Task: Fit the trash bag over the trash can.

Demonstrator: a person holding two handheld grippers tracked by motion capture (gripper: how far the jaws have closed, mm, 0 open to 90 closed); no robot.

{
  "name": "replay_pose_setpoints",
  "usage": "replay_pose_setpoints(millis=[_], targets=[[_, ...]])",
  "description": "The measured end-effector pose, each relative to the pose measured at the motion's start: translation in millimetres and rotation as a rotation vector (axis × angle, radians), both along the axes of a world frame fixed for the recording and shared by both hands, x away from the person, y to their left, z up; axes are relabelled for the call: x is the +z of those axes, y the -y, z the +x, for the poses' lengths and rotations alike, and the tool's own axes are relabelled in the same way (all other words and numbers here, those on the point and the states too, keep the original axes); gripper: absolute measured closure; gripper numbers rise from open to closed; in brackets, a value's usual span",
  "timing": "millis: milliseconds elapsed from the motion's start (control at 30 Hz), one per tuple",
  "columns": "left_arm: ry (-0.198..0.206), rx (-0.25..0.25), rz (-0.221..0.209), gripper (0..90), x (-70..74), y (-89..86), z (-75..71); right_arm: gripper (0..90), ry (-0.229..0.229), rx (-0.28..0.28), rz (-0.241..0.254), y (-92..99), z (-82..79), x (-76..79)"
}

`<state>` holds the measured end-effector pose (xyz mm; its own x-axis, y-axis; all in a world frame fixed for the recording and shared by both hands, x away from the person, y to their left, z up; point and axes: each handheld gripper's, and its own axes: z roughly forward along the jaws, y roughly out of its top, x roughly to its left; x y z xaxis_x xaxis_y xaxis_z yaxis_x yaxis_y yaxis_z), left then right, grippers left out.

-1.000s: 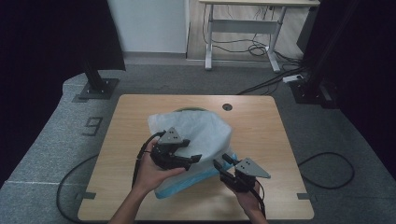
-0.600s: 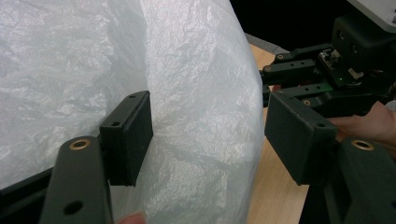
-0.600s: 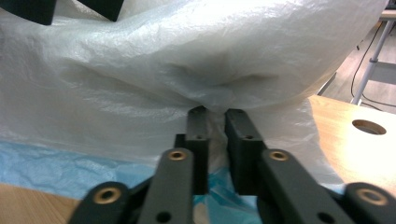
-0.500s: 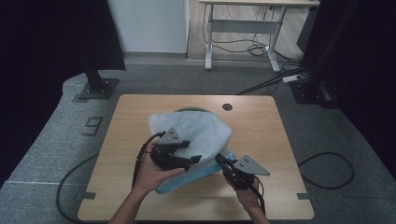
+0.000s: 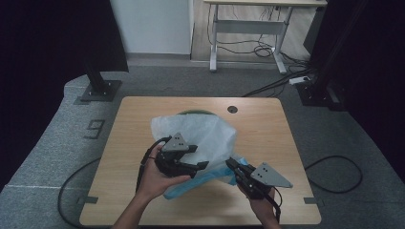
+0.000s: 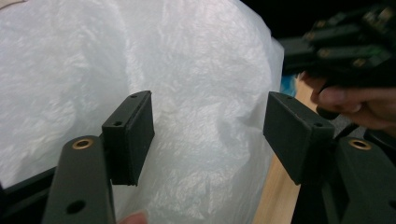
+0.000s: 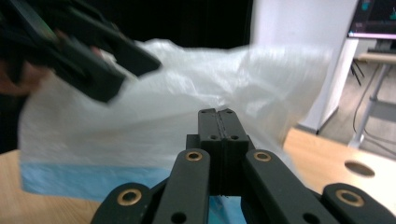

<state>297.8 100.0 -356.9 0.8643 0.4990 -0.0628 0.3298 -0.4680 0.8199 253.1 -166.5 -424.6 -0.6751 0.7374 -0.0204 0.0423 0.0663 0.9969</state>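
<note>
A crumpled white plastic bag [image 5: 200, 133] with a blue lower part [image 5: 191, 186] lies on the wooden table [image 5: 267, 124]. My left gripper [image 5: 200, 157] hovers over the bag's near side, open. In the left gripper view its jaws [image 6: 210, 126] stand wide apart in front of the white film [image 6: 187, 70], and the pads are not pressing it. My right gripper [image 5: 230, 163] is at the bag's right edge. Its jaws [image 7: 217, 114] are pressed flat together and seem to pinch the thin film [image 7: 187, 93], which rises beyond them above the blue band [image 7: 84, 179].
A dark green rim [image 5: 196, 112] peeks out behind the bag, near a round cable hole [image 5: 232, 109]. Bare wood lies to the left and right of the bag. A white desk frame [image 5: 248, 47] and cables [image 5: 334, 171] lie on the floor beyond.
The right gripper's jaws have closed, moved left to the bag's edge and risen a little. The left gripper has stayed in place, open.
</note>
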Motion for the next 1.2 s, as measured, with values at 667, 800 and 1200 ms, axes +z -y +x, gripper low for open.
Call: replay_pose_setpoints(millis=[667,800,1200], targets=[[0.013,-0.078,-0.026,65.0,7.8,5.9,-4.4,88.9,0.039,0.032,-0.031,-18.2,-6.5,39.8],[0.002,-0.082,-0.053,80.4,7.7,3.1,-1.9,88.7,0.038,0.031,-0.034,-17.9,-6.7,40.8],[-0.023,-0.037,-0.124,89.4,6.1,-7.6,5.6,54.0,0.046,0.006,0.037,-6.2,-14.8,32.7]])
